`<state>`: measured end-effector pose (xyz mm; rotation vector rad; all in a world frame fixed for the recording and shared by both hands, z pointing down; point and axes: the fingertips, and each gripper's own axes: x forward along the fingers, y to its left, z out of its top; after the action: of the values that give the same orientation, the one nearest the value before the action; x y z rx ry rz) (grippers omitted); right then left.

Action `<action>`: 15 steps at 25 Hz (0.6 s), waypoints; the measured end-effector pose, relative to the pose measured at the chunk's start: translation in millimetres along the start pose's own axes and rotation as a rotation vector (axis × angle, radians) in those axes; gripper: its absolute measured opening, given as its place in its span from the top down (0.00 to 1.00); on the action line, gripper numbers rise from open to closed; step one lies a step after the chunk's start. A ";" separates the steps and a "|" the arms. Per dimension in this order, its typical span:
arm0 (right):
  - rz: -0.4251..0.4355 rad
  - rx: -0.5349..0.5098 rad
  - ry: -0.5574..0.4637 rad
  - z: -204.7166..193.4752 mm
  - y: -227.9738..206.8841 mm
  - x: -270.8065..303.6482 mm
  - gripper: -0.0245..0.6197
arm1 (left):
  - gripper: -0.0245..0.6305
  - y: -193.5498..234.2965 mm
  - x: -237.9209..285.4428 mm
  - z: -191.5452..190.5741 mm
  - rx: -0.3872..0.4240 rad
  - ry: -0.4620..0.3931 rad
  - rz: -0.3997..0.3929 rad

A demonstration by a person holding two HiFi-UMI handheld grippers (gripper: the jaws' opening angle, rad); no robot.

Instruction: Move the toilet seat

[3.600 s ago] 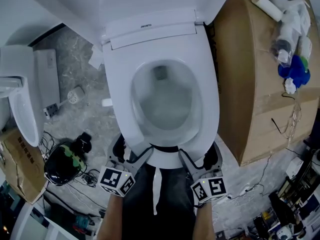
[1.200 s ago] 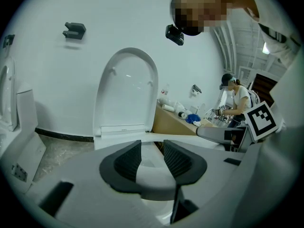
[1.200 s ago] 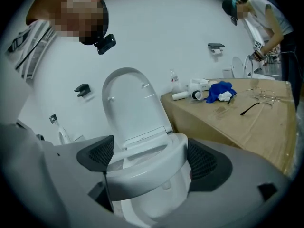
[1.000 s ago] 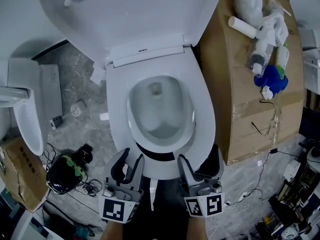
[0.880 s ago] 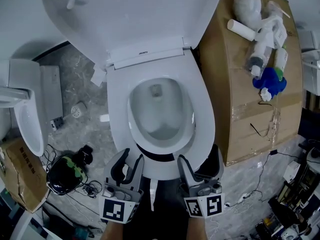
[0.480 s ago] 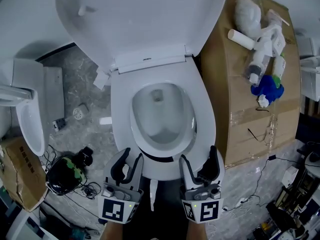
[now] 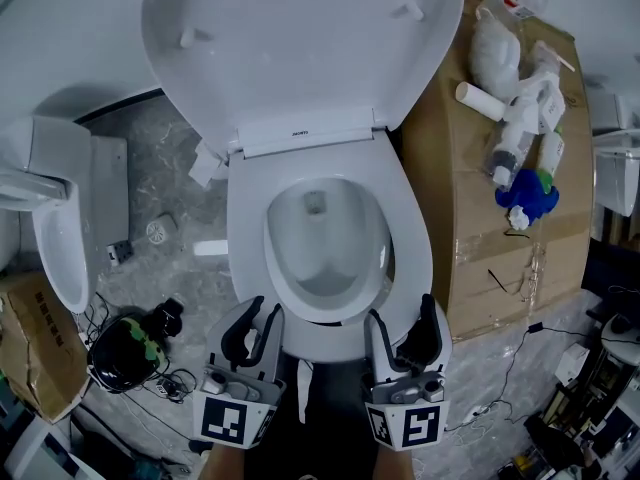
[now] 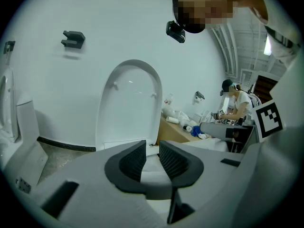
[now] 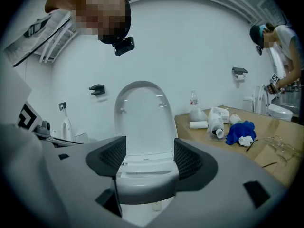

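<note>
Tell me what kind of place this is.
Probably a workshop or test room, not a working bathroom: a toilet stands beside a cardboard box, a second toilet sits left, and cables litter the stone floor.

White oval toilet seat (image 7: 410, 248), lying down on the bowl (image 7: 325, 258), lid (image 7: 300, 48) raised behind
</note>
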<state>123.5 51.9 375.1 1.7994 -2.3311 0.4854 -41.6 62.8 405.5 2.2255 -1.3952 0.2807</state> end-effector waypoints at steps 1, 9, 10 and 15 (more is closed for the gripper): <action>0.002 -0.003 -0.003 3.0 0.7 1.0 0.46 | 0.82 1.4 -0.4 2.3 0.002 -0.004 0.004; 0.013 -0.143 -0.042 36.1 0.6 0.8 0.87 | 0.84 11.8 3.1 36.2 0.006 -0.063 0.002; 0.021 -0.153 -0.042 38.9 1.1 2.1 0.88 | 0.84 12.1 3.5 39.5 0.007 -0.065 0.001; 0.054 -0.164 -0.060 54.6 6.3 11.3 0.92 | 0.85 15.4 5.3 55.2 -0.012 -0.081 0.008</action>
<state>118.4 24.1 326.7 1.7030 -2.3868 0.2424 -57.5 25.1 365.1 2.2444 -1.4437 0.1861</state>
